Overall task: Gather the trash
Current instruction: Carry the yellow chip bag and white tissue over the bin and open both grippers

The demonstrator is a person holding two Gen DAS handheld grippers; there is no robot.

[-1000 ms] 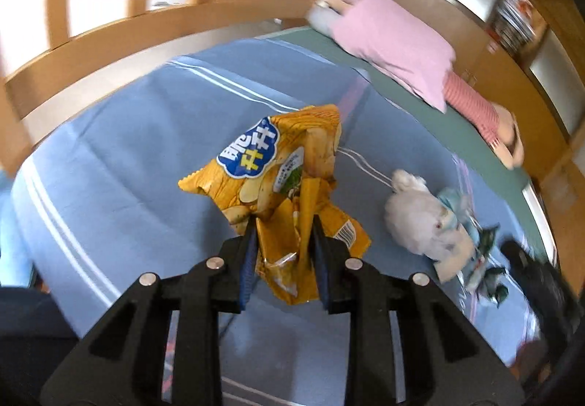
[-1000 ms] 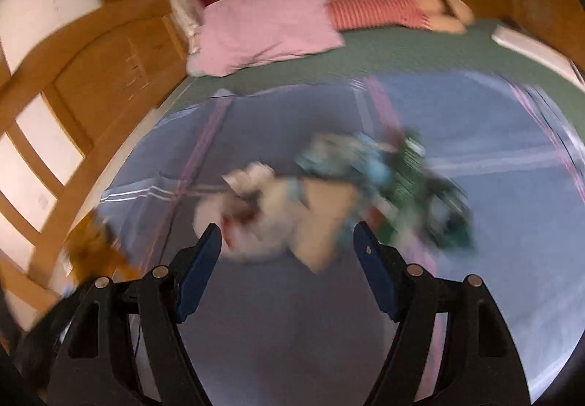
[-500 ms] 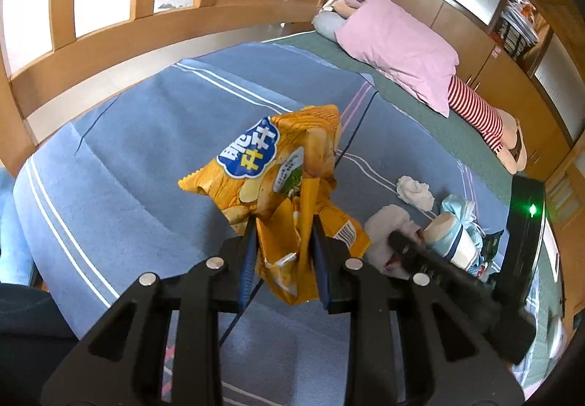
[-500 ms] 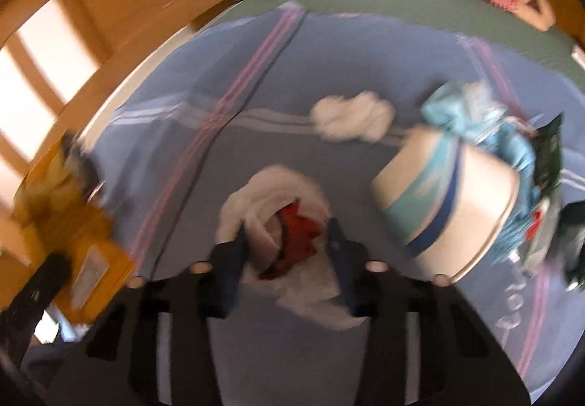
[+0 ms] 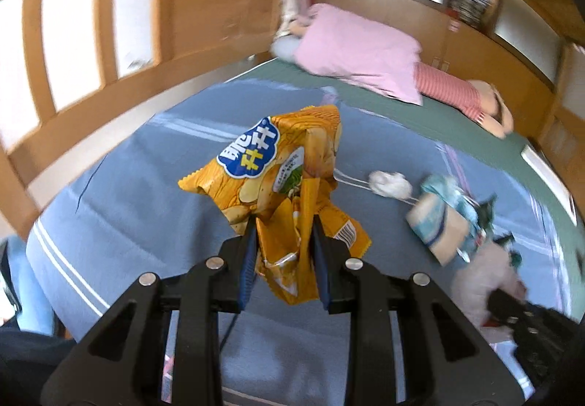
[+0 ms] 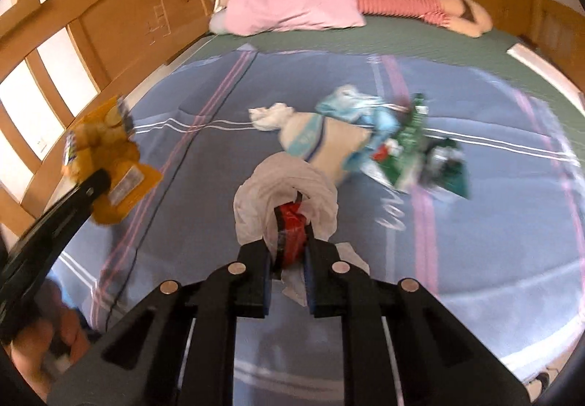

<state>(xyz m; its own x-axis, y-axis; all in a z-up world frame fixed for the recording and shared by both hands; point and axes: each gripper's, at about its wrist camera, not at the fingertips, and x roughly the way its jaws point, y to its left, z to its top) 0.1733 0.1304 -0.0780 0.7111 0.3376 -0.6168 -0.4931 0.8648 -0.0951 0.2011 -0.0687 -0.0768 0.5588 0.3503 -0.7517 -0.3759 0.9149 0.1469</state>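
Bedding fills both views: a blue blanket (image 6: 475,223) with pale stripes lies over a green sheet (image 6: 402,36), and a pink pillow (image 6: 292,0) sits at the far end beside a striped plush toy (image 6: 420,3). Wooden panelling (image 5: 204,11) with white insets runs along the left edge of the bed, and wooden cabinets close off the far wall. The left gripper (image 5: 283,248) is clamped on a crumpled yellow chip bag (image 5: 278,179), which hangs clear above the blanket. The right gripper (image 6: 289,252) has just been closing, and its jaws now pinch a white tissue wad wrapped around a red scrap (image 6: 285,201), low over the blanket's middle. Just beyond it lies a heap of trash: a paper cup (image 6: 325,142) on its side, a smaller white tissue (image 6: 270,117) touching it, and light-blue and green wrappers (image 6: 413,146) on its right. In the right wrist view the blanket lies bare to the right of the heap and toward the near edge; on the left, the left gripper's arm and the person's hand (image 6: 40,344) occupy the near corner.
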